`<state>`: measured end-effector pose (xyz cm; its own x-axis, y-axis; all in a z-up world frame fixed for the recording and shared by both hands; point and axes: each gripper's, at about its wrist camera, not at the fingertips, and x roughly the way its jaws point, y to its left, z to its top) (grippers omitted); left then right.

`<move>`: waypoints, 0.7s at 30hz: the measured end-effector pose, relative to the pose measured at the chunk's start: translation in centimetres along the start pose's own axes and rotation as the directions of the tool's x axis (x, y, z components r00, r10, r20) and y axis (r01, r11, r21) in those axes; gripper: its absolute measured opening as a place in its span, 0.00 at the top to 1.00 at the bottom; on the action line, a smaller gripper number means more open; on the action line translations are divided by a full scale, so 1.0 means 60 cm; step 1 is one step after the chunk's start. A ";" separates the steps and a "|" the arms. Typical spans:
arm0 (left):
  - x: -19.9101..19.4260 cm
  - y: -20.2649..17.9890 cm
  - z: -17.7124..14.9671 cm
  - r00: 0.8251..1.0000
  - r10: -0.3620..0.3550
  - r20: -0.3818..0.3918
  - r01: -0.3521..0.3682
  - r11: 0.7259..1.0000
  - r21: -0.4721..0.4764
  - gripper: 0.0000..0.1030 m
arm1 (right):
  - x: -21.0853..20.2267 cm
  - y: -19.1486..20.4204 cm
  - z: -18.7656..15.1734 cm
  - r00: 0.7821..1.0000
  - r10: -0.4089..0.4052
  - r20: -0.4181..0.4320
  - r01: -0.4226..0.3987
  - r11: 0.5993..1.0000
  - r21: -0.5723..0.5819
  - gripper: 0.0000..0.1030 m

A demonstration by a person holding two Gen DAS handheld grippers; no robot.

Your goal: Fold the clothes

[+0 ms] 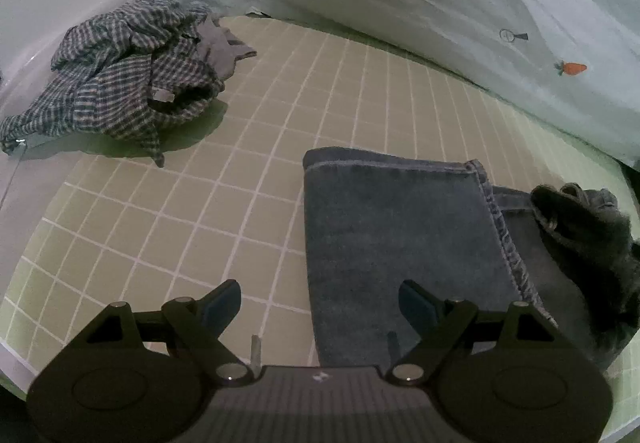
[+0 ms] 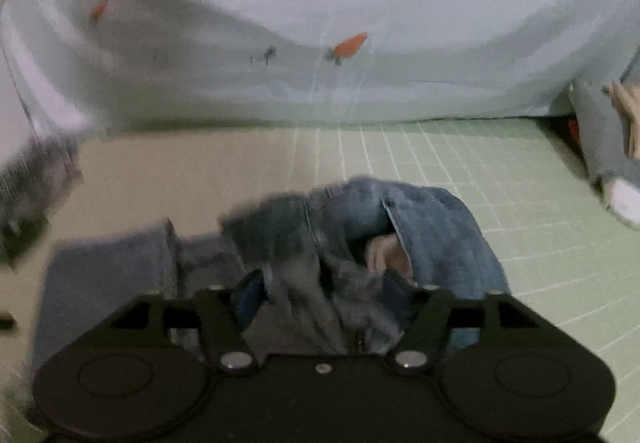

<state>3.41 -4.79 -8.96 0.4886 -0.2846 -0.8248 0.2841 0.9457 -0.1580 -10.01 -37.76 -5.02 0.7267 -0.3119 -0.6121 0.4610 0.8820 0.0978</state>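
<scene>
Left gripper (image 1: 320, 303): nearest the left wrist camera, at 6 o'clock. Jaws stand wide apart with nothing between the pads. The left finger is over bare mat, the right finger over denim.

Jeans (image 1: 400, 243): folded blue denim on the mat, from the centre toward 4 o'clock in the left view. A flat panel with a hem across its top edge and a stitched seam down its right side. A darker bunched part lies at 3 o'clock, touching the panel.

Right gripper (image 2: 324, 295): at 6 o'clock in the right wrist view. Jaws are spread; crumpled denim rises between the fingers, and the blur hides whether the pads press it. The jeans' bunched waist part, with a pale lining showing, sits just beyond at the centre; the flat folded part lies toward 8 o'clock.

Mat (image 1: 160, 223): pale green with a white grid, under all the clothes.

Checked shirt (image 1: 120, 83): crumpled heap at 10 o'clock in the left view, well apart from the jeans.

Sheet (image 1: 400, 3): pale, printed with small carrots and outline drawings, along the mat's far edge from 11 to 3 o'clock.
</scene>
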 end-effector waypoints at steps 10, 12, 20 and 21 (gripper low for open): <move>0.009 0.011 -0.002 0.999 0.013 -0.032 -0.013 1.000 -0.003 0.16 | 0.050 -0.047 0.010 0.978 -0.207 0.010 0.204 0.972 0.118 0.22; 0.013 0.013 -0.003 0.999 0.015 -0.044 -0.015 1.000 0.001 0.15 | 0.074 -0.040 -0.015 0.975 -0.218 -0.051 0.222 0.971 0.092 0.22; 0.047 0.019 -0.004 0.993 -0.007 -0.119 0.008 1.000 0.012 0.15 | 0.111 0.048 -0.086 0.947 -0.304 -0.103 0.283 0.943 -0.173 0.04; 0.052 0.018 -0.003 0.992 -0.014 -0.128 0.016 1.000 0.013 0.15 | 0.112 0.044 -0.079 0.947 -0.296 -0.123 0.274 0.947 -0.168 0.04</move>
<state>5.08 -4.61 -11.82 0.3750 -0.2751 -0.8853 0.3023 0.9390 -0.1637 -6.32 -35.83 -12.56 0.4893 -0.5129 -0.7053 0.5498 0.8092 -0.2070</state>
